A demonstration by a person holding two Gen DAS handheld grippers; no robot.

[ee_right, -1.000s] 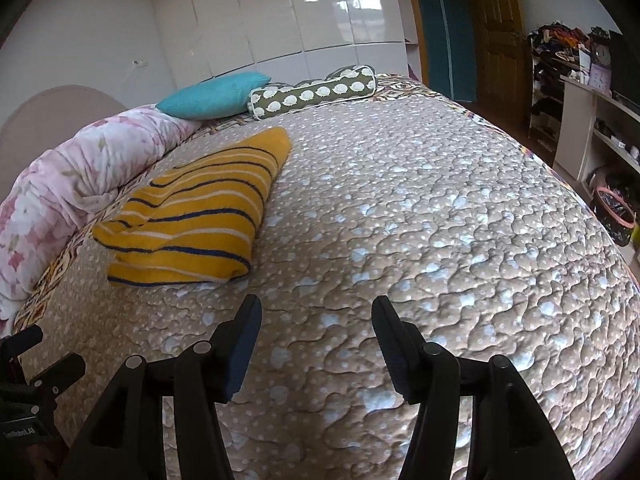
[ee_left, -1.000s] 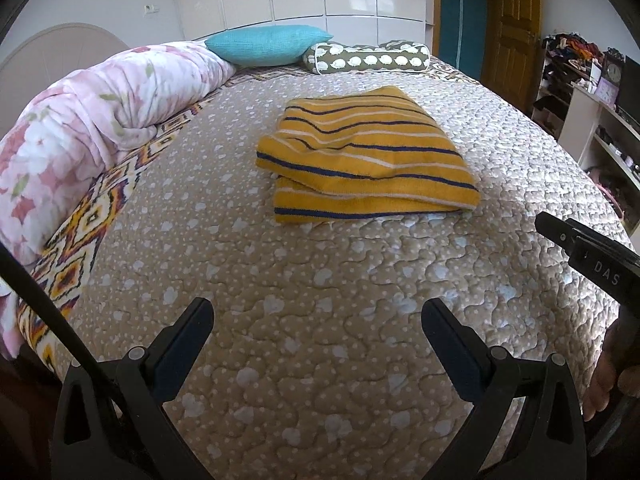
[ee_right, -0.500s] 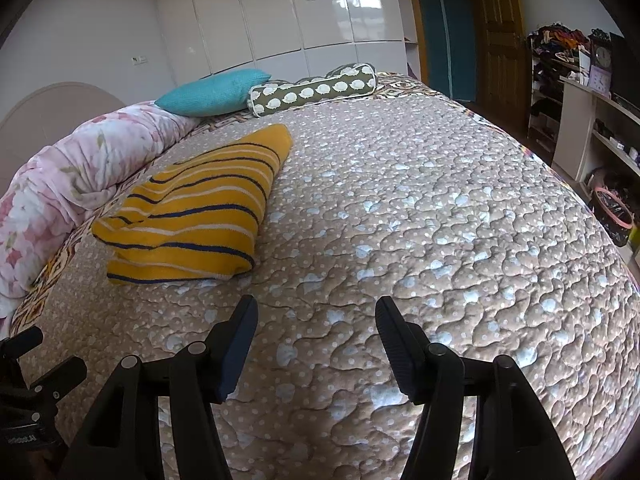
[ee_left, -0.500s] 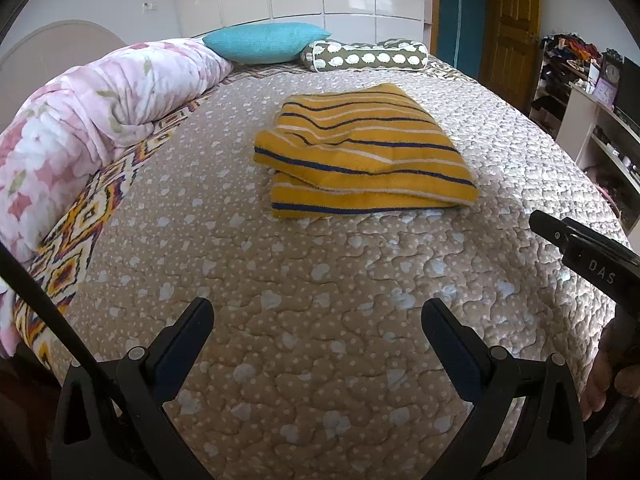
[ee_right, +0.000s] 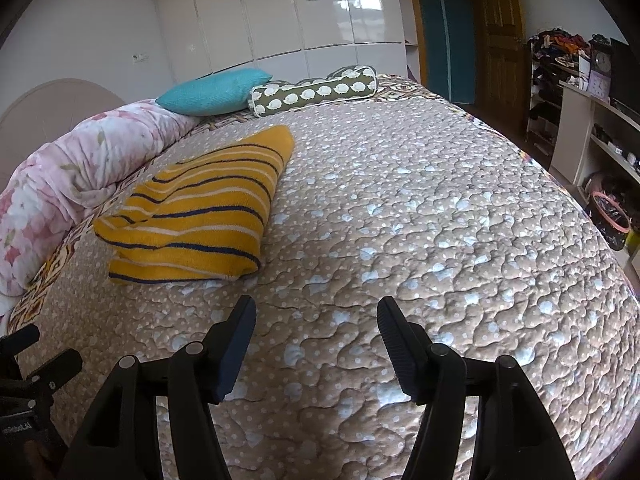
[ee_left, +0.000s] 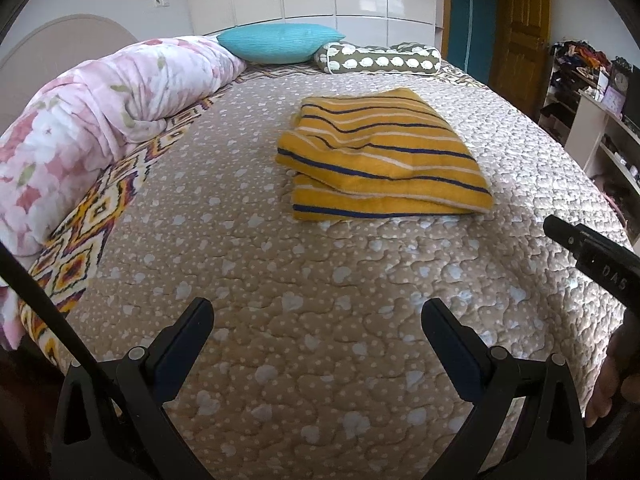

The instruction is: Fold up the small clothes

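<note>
A yellow garment with blue and white stripes [ee_left: 380, 160] lies folded on the beige quilted bedspread [ee_left: 304, 300], ahead of my left gripper. In the right wrist view the garment [ee_right: 200, 208] lies to the left. My left gripper [ee_left: 318, 312] is open and empty, low over the bedspread, well short of the garment. My right gripper [ee_right: 316, 312] is open and empty, over bare quilt to the right of the garment. Part of the right gripper shows at the right edge of the left wrist view [ee_left: 592, 264].
A rolled pink floral duvet [ee_left: 100, 120] runs along the left side. A teal pillow [ee_left: 280, 42] and a spotted bolster [ee_left: 380, 58] lie at the head. Shelves [ee_right: 592, 128] and a bin [ee_right: 610, 216] stand right of the bed.
Both grippers have drawn back and risen slightly, so the garment looks a little farther off. The garment has not moved. Both grippers stay open.
</note>
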